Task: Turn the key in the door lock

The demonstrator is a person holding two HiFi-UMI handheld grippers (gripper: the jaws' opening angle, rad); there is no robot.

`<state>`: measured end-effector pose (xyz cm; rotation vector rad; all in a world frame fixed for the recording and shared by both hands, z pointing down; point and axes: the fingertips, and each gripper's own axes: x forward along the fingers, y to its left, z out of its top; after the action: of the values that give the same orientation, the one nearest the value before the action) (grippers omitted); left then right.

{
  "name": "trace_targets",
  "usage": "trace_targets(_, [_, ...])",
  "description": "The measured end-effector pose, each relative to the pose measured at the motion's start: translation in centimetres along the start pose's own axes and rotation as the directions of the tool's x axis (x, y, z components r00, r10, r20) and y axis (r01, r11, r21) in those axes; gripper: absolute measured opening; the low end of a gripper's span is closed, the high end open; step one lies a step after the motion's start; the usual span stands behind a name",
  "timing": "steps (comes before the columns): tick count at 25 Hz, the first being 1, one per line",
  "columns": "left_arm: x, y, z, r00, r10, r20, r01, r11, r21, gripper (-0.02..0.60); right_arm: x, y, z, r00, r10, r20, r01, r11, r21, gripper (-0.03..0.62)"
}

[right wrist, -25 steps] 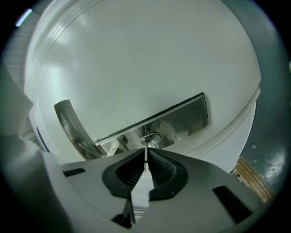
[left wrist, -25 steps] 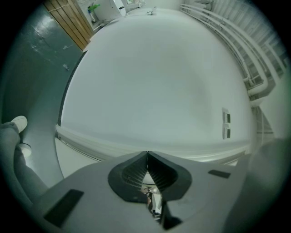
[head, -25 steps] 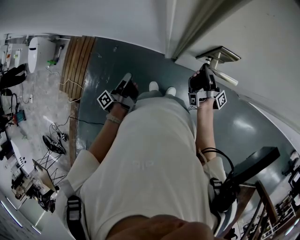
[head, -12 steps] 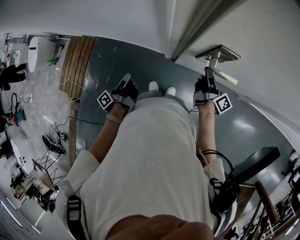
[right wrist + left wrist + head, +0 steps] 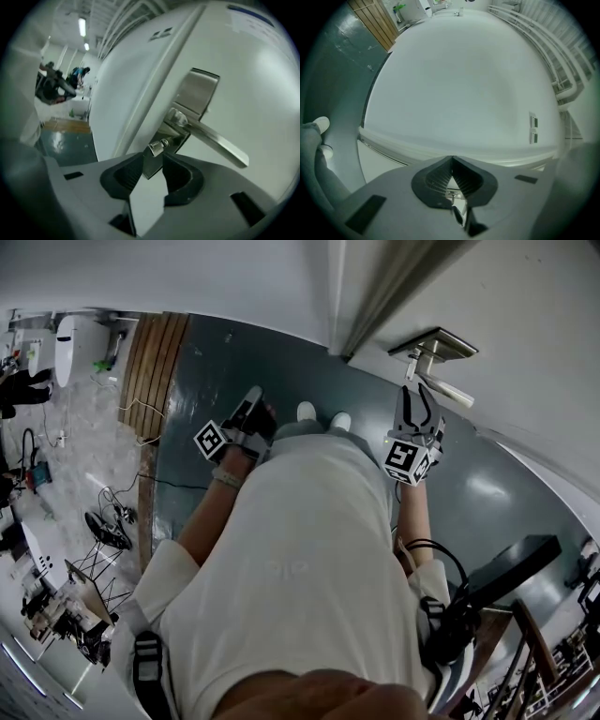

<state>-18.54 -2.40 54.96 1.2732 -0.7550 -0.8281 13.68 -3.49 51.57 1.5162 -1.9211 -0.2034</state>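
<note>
Your right gripper is spread, its tips just short of the key sitting in the lock. Your left gripper is pressed together, empty.

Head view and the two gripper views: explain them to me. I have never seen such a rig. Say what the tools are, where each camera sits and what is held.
There is no robot: a person in a white shirt holds a two-jaw tool in each hand. The head view looks down from the person's head; each gripper view looks along one tool's jaws. The left tool has its jaws shut on nothing. The right tool faces a door: its jaws are apart, and the key beside the handle sits just beyond their tips, not gripped.
</note>
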Motion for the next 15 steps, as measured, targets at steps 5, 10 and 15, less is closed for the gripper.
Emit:
trace_targets(5, [-0.3, -0.1, 0.1, 1.0, -0.002, 0.015, 0.002, 1.0, -0.008, 0.008, 2.1, 0.3, 0.1, 0.99, -0.124, -0.069, 0.099, 0.95, -0.296, 0.112])
trace_targets(10, [-0.8, 0.0, 0.5, 1.0, 0.0, 0.027, 0.0, 1.0, -0.006, 0.008, 4.3, -0.4, 0.6, 0.981, -0.176, -0.084, 0.147, 0.951, -0.271, 0.112])
trace_targets(15, [-1.1, -0.4, 0.7, 0.999, -0.01, 0.042, 0.01, 1.0, -0.013, 0.008, 4.6, -1.2, 0.8, 0.965, -0.249, -0.079, 0.223, 0.943, -0.247, 0.11])
